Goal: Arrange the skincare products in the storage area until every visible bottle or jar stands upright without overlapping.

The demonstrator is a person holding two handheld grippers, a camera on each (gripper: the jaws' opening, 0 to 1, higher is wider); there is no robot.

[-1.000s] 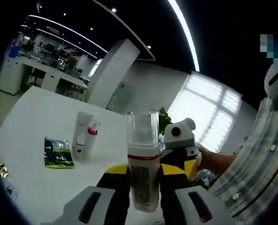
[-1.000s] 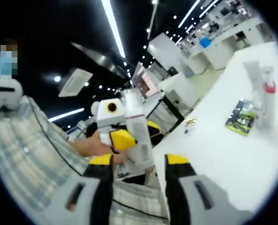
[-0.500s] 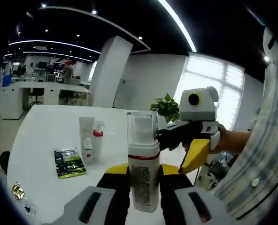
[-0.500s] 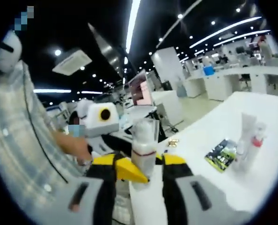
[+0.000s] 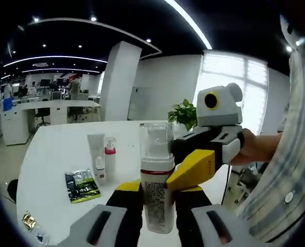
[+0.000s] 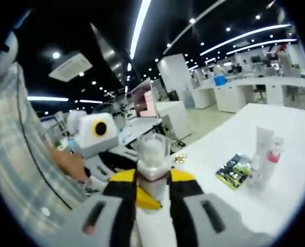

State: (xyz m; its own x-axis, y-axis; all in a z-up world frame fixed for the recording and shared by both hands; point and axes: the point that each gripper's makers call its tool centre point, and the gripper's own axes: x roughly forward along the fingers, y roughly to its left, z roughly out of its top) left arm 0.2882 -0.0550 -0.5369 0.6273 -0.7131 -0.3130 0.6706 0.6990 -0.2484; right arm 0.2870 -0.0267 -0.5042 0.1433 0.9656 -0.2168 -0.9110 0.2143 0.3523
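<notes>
Above the white table (image 5: 54,154), both the left gripper (image 5: 157,198) and right gripper (image 6: 152,188) clamp one clear-capped bottle (image 5: 156,180) upright; uneven release could probably tip it onto the standing tubes (image 5: 102,162).

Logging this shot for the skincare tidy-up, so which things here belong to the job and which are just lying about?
Job:
clear-capped bottle, held in the left claw
white tube
red-collared spray bottle
right claw

Lying about:
green packet
gold wrapper
potted plant
</notes>
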